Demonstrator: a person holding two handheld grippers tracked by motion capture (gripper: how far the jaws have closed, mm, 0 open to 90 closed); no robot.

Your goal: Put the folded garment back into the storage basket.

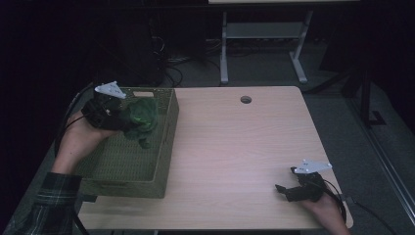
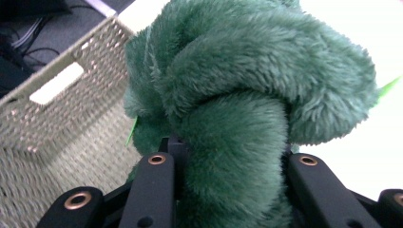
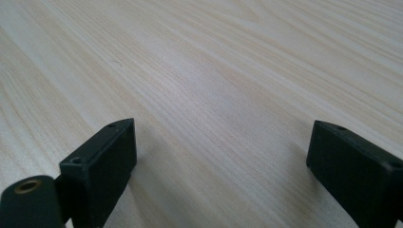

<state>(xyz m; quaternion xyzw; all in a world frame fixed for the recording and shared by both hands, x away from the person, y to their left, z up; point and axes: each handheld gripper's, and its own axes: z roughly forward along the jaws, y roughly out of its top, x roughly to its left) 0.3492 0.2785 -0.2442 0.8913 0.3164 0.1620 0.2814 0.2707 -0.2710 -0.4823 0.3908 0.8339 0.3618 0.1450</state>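
Left gripper (image 1: 128, 119) clamps a green plush toy (image 1: 142, 116) above the woven basket (image 1: 147, 169); right gripper (image 1: 285, 187) rests wide open, holding nothing, on the table (image 1: 235, 147).

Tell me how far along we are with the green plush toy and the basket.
Done: the left gripper is shut on the green plush toy, holding it over the woven basket. In hand: getting it into the basket. Left: opening the jaws to let go, it seems. The right gripper rests open on the wooden table, holding nothing.
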